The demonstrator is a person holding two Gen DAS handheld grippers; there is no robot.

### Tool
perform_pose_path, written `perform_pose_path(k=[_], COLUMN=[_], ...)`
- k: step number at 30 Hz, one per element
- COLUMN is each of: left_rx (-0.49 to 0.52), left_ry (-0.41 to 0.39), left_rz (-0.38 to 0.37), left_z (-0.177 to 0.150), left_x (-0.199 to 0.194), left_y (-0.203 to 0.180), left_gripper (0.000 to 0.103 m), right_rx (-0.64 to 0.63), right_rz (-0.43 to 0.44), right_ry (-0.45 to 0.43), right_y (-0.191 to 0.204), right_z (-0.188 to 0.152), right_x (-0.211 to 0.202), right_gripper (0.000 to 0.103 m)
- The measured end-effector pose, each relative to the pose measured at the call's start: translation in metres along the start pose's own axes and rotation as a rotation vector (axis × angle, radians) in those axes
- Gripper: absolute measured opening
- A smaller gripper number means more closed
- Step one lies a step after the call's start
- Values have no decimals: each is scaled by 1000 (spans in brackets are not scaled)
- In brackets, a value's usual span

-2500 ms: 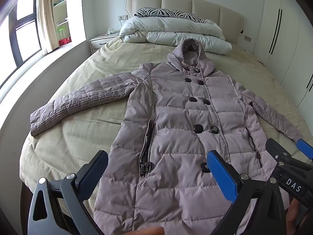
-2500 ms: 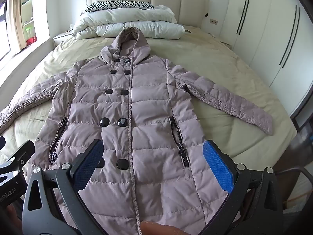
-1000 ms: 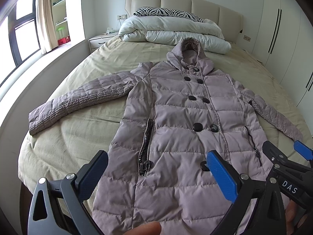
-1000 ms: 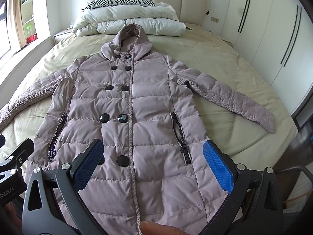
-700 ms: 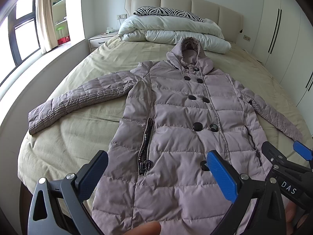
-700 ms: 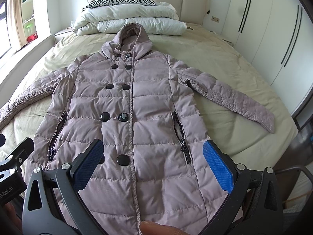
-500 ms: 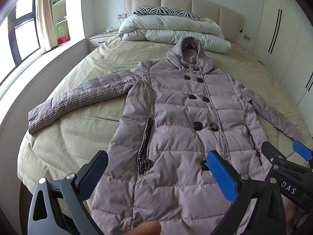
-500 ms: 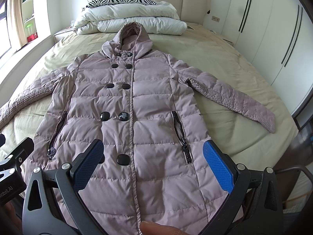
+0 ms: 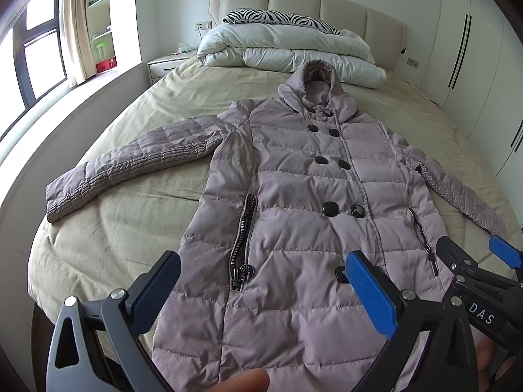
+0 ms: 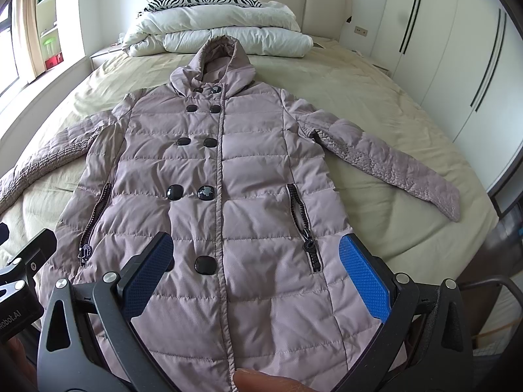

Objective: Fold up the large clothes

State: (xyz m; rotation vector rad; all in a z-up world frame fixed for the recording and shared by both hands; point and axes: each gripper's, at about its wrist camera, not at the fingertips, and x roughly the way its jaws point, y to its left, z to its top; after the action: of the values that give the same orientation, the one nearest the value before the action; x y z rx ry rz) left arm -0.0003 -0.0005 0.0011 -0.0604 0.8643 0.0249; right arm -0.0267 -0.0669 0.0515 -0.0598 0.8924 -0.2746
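Observation:
A long mauve quilted coat (image 9: 304,196) (image 10: 225,176) lies flat and face up on the bed, buttoned, hood toward the headboard, both sleeves spread out to the sides. My left gripper (image 9: 261,290) hovers open above the coat's lower left part, with nothing between its blue pads. My right gripper (image 10: 255,274) is open too, above the lower front near the hem. The right gripper (image 9: 480,261) shows at the right edge of the left wrist view, and part of the left gripper's body (image 10: 19,271) at the left edge of the right wrist view.
The bed (image 9: 137,202) has a beige cover. A folded white duvet (image 9: 287,52) and a zebra pillow (image 9: 278,16) sit at the padded headboard. A window ledge (image 9: 65,104) runs along the left, white wardrobes (image 10: 457,49) along the right. A chair (image 10: 490,310) stands at the bed's right corner.
Both grippers have edged slightly forward over the coat's lower part, so the coat sits a little nearer in both views. Both stay open and the coat has not moved.

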Motion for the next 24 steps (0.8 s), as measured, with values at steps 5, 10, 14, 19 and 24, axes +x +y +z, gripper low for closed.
perform_pose_path(k=[5, 10, 14, 19, 24], left_rx=[-1, -1, -1, -1, -2], left_ry=[2, 2, 3, 3, 4], left_rz=[-7, -8, -7, -7, -9], left_z=[-3, -5, -5, -5, -5], left_x=[-2, -2, -2, -3, -2], left_y=[-1, -2, -2, -2, -2], left_gripper=[103, 103, 103, 103, 103], right_rx=[0, 0, -1, 0, 0], right_rz=[0, -1, 0, 0, 0], right_ry=[1, 2, 3, 3, 4], right_y=[0, 0, 1, 0, 0], right_z=[0, -1, -1, -1, -1], right_x=[1, 1, 2, 2, 2], right_gripper=[103, 103, 103, 103, 103])
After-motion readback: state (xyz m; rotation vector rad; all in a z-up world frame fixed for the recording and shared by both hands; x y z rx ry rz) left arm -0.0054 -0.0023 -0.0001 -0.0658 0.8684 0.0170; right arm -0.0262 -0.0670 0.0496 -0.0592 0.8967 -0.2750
